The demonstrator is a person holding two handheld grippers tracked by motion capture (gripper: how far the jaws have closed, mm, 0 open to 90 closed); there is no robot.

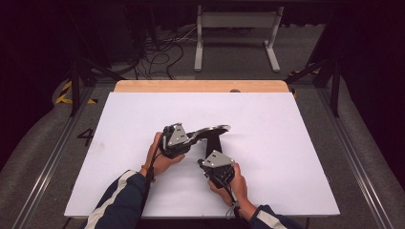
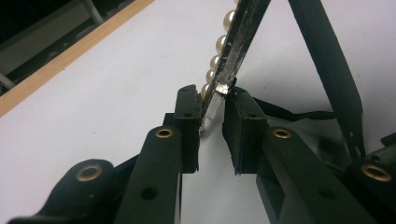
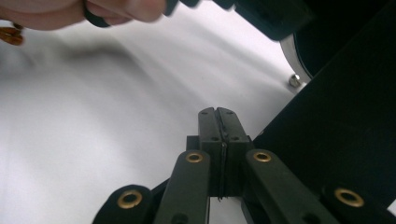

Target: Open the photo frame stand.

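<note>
Clearly I am mid-handling: my left gripper (image 2: 212, 109) clamps the pearl-edged black disc's (image 1: 213, 130) rim, my right gripper (image 3: 218, 122) pinches its black strap (image 1: 214, 144), nothing released.

White table cover (image 1: 267, 157), black strap (image 1: 213, 143), cream pearls (image 2: 221, 44), navy white-striped sleeve (image 1: 119, 200).

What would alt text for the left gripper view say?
Two black jaws of the left gripper pinch the silvery edge of a thin dark object lined with pearl-like beads, above a white table. A black strap slants at right.
</note>
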